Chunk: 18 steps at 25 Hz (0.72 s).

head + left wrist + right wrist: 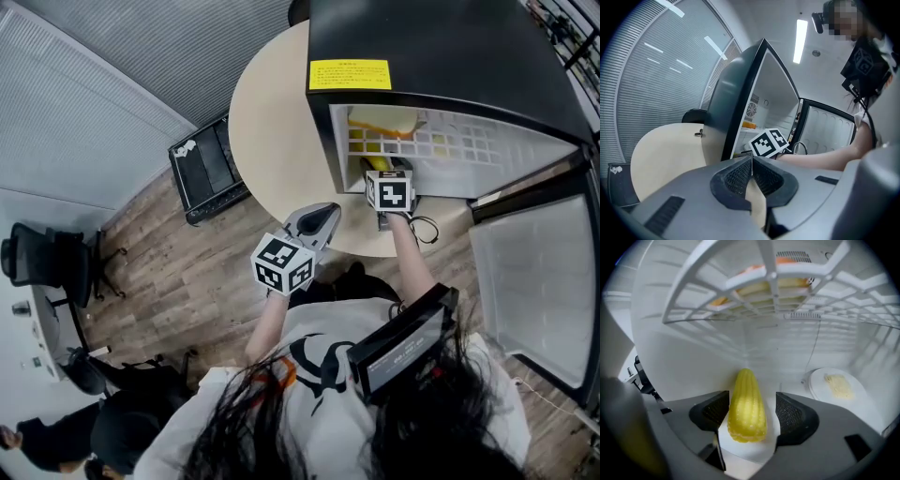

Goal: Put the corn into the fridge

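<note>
A yellow corn cob [745, 397] lies lengthwise on the white floor of the fridge [450, 56], tip pointing to the back wall. My right gripper [751, 405] reaches into the lower compartment and stands open around the cob. A clear gap shows at the right pad [790, 413]. The left pad [715, 411] is close beside the corn. In the head view only its marker cube [389, 191] shows at the fridge mouth. My left gripper [751, 161] is shut on nothing and is held over the table edge [319, 223], outside the fridge.
A wire shelf [764, 275] with yellow and orange food spans the compartment above the corn. A white plate [836, 385] with food sits at the back right. The fridge door [534, 281] stands open to the right. The fridge rests on a round table [272, 122].
</note>
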{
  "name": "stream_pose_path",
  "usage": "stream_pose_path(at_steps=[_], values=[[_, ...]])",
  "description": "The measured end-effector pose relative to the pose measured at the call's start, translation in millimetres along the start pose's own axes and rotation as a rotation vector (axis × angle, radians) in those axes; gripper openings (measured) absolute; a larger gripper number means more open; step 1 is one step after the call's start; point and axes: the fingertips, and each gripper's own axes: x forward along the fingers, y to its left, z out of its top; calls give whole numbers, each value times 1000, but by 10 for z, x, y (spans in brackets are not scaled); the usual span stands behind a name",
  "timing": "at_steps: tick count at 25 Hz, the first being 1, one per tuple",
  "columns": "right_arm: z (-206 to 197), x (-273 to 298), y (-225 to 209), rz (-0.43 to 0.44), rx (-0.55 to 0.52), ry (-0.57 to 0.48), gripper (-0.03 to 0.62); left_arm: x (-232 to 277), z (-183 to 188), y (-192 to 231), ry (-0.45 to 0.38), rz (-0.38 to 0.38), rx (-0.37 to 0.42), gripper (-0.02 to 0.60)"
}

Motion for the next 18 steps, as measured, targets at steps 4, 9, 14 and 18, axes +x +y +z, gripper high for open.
stream_pose_path(at_steps=[4, 9, 14, 18], values=[[47, -271, -2, 1, 34, -56, 299, -19, 13, 2, -8, 6, -4, 15], [84, -573, 102, 44, 100, -118, 298, -31, -10, -11, -10, 9, -16, 15], [151, -869, 202, 128, 173, -172, 298, 3, 20, -26, -13, 0, -14, 15], [179, -1045, 213, 157, 242, -202, 287, 43, 50, -38, -1, -20, 0, 15]])
